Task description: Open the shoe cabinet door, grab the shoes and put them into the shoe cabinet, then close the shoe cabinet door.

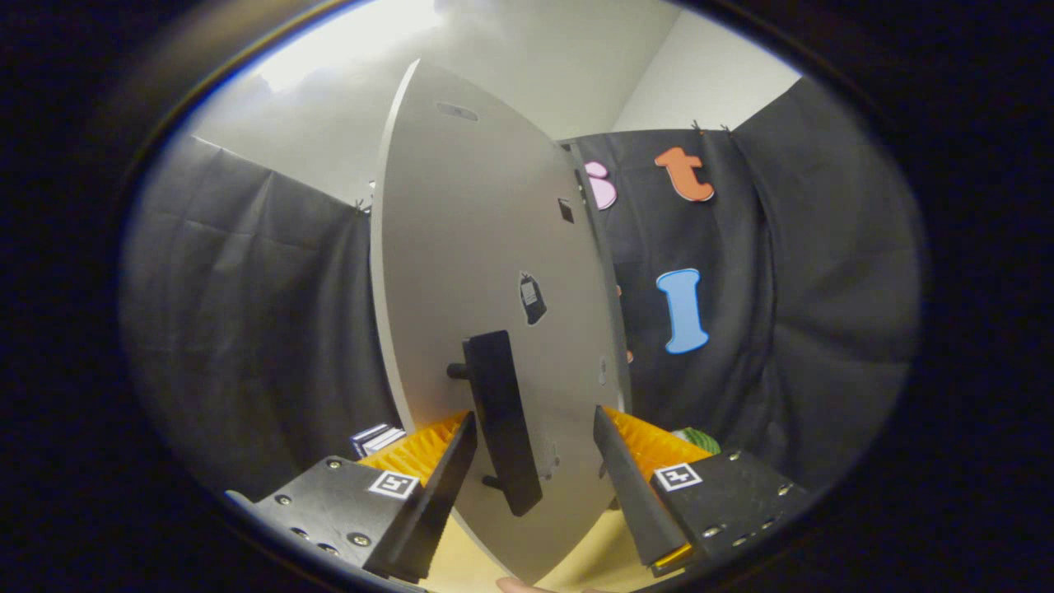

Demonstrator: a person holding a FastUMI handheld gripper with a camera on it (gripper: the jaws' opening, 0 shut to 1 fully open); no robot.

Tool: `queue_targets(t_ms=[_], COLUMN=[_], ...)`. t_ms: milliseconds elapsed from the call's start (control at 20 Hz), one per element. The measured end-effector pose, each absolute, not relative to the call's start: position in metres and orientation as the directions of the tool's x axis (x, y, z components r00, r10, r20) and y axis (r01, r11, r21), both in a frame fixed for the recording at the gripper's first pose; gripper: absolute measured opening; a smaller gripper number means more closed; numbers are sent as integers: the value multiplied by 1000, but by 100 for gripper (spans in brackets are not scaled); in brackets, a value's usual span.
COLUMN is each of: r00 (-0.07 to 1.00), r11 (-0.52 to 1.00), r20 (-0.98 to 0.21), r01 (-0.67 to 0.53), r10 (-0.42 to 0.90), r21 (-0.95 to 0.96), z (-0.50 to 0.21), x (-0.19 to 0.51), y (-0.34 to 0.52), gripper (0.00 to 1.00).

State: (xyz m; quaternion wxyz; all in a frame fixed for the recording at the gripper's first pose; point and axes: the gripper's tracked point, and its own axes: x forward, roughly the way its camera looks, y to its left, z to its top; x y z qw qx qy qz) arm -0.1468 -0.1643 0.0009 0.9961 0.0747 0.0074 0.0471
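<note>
Two fingers, spread apart, and I'm lined up on the shoe cabinet door [461, 247], which stands edge-on and swung partway out ahead of my gripper [533, 432]. Starting left: my left finger sits just beside the dark bar handle [501, 420], close but I can't say it's touching. The handle stands off the pale panel on short pegs, running between my fingers, nearer the left one. Then the right finger, well clear of the bar with bare door face between. So nothing is clamped yet. My read: this is the door step, opening or closing I can't tell. To do it well I'd centre the bar between both fingers, close squarely on its middle, then follow the door's arc around the hinge rather than pulling straight. No shoes ahead of me here.
</note>
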Motion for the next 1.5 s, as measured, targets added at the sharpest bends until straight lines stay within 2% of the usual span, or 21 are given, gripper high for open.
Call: queue_targets(t_ms=[250,500,1000,1500], r00=[990,991,996,998], r11=[979,987,993,995], r20=[-31,-20,-23,-20], r01=[-129,-131,-89,-61], r10=[136,133,91,62], r21=[157,94,74,79], z=[-2,0,-13,-14], x=[-112,-84,-34,34], y=[-127,-93,-32,-11], gripper=[89,96,97,97])
